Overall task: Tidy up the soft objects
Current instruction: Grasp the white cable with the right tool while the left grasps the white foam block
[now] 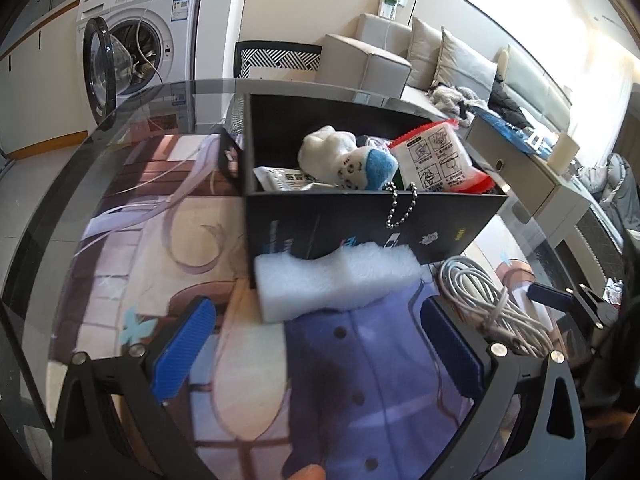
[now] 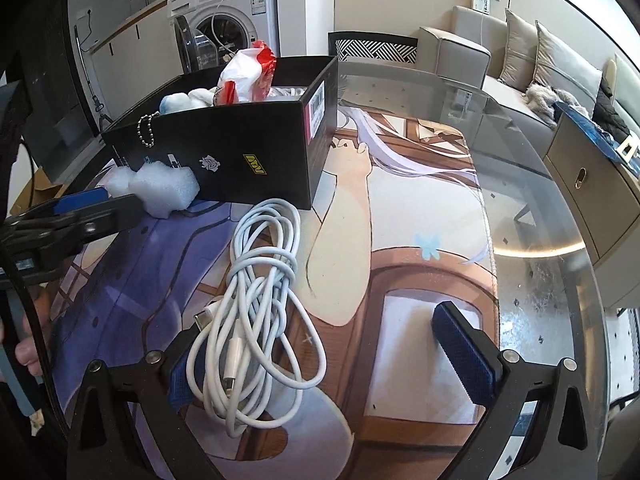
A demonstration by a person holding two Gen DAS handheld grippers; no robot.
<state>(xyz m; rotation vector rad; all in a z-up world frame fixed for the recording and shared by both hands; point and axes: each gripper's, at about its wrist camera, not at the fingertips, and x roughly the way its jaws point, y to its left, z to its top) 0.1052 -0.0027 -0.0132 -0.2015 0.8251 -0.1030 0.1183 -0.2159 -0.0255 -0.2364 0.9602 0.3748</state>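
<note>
A black box (image 1: 360, 220) (image 2: 240, 152) stands on the printed mat. It holds a white and blue plush toy (image 1: 348, 160) with a ball chain hanging over the wall, a red and white packet (image 1: 436, 156) (image 2: 248, 72) and another pouch. A white foam block (image 1: 332, 280) (image 2: 160, 188) lies on the mat against the box's near wall. My left gripper (image 1: 316, 344) is open and empty, just short of the foam. A coiled white cable (image 2: 256, 312) (image 1: 492, 312) lies on the mat. My right gripper (image 2: 332, 356) is open, its left finger beside the cable.
The round glass table (image 2: 540, 240) carries the printed mat (image 2: 420, 240). A chair (image 1: 280, 58) stands behind the table, with a washing machine (image 1: 136, 36), a sofa (image 1: 440, 56) and a low cabinet (image 2: 592, 184) around.
</note>
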